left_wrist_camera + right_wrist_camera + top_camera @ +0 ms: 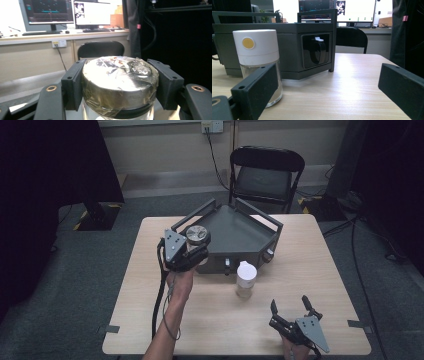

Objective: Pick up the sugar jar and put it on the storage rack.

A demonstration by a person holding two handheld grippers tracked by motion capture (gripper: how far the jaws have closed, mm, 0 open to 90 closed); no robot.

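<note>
Altogether two jars: silver-lidded jar (198, 236) in left claw (192, 251), white-capped jar (245, 279) standing.

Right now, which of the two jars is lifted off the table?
The metal-lidded jar, clamped in the left hand-held gripper above the grey tray. The white-capped jar stands on the table.

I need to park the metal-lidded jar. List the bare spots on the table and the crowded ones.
Free: the near-left corner of the table, below the left gripper holding the metal-lidded jar; the far right edge beside the grey tray; the strip between the white-capped jar and the right gripper. Crowded: the tray's front, where the white-capped jar stands close.
</note>
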